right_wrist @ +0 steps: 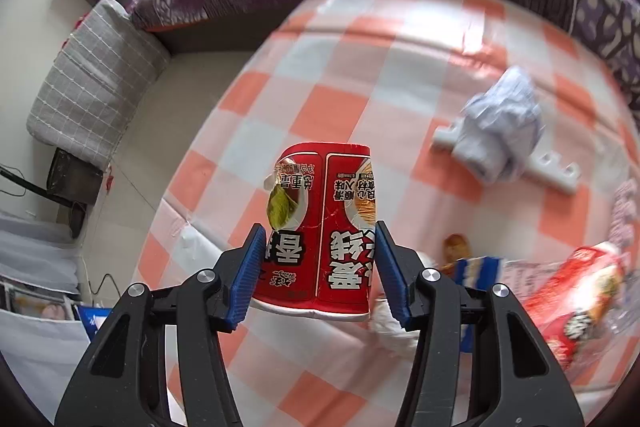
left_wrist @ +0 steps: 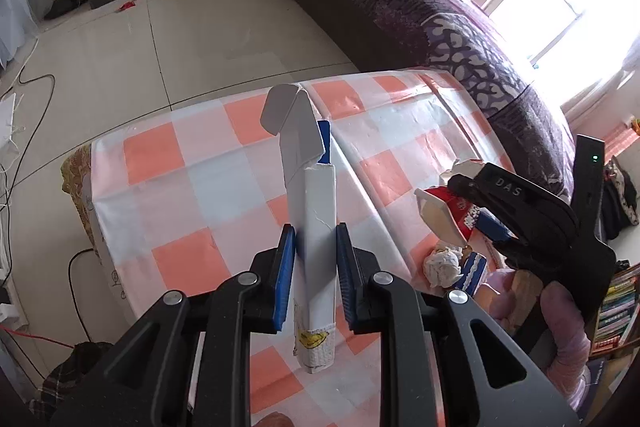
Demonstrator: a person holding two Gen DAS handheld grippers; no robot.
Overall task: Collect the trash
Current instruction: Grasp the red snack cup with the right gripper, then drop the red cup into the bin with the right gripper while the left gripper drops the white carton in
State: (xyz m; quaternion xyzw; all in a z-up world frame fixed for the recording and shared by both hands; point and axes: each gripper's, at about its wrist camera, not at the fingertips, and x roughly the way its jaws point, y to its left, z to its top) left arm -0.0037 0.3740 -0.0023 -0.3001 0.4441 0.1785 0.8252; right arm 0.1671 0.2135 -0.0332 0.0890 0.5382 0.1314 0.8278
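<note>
right wrist: right hand-held gripper (right_wrist: 320, 267) pinching red cup (right_wrist: 320, 227); left hand-held gripper (left_wrist: 316, 267) pinching white carton (left_wrist: 314, 227).

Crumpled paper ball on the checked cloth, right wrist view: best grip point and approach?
Take the crumpled paper ball across its bulging middle, coming from above. It sits on a flat white strip that pokes out either side, so side jaws would likely snag it. Soft wad; should compress into the pinch.

"DAS" on the right gripper (left_wrist: 508, 187); Chinese characters on the red cup (right_wrist: 316, 231).
</note>
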